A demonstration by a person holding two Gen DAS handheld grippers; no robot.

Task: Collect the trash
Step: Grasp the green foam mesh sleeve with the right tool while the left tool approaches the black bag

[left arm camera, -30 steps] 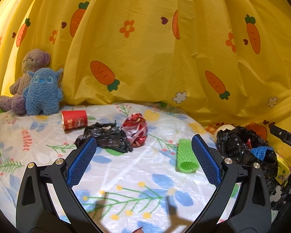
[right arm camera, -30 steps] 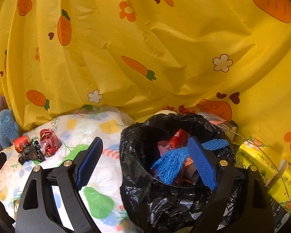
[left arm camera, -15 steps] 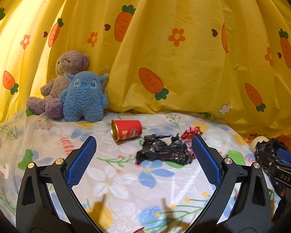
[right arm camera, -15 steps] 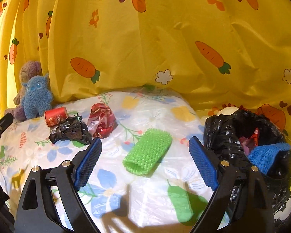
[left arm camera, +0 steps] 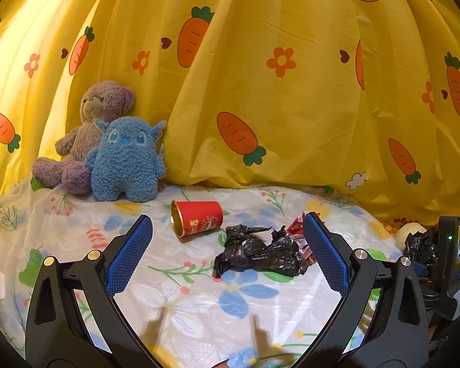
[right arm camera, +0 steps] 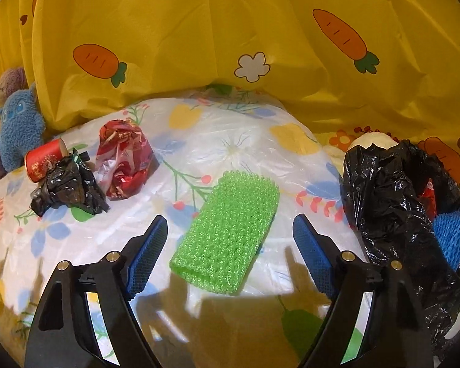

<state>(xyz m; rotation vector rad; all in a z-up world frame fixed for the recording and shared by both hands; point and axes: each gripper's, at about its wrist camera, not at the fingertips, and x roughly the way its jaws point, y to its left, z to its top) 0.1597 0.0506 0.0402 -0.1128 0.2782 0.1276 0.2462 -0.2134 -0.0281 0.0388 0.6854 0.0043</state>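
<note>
The right tool (right arm camera: 230,245) is seen with its jaws set wide. They have just been narrowing slightly, and the green foam net sleeve (right arm camera: 230,233) lies between the blue, dimpled pads (right arm camera: 147,257) without being touched by them. The sleeve is a flattened tube of bubbly mesh, laid on the bench (right arm camera: 230,141), which is covered by a glossy plastic sheet printed with flowers.

To the right of the sleeve, a bin lined with a crinkled black bag (right arm camera: 392,214) is seen, with a blue net sleeve (right arm camera: 454,236) and red scraps inside. To the left of the green sleeve a crumpled red foil wrapper (right arm camera: 124,159) is found, and just beside that a wadded black plastic bag (right arm camera: 67,187). A red paper cup (right arm camera: 43,159) lies on its side behind the black wad, seemingly touching it.

The left tool (left arm camera: 227,251) is likewise held wide open and empty, with the black wad (left arm camera: 260,254) and the cup (left arm camera: 197,217) framed between its fingers farther off. Behind the cup, a fuzzy blue plush (left arm camera: 125,159) and a mauve teddy bear (left arm camera: 92,128) are propped against a yellow carrot-print curtain (left arm camera: 291,107).
</note>
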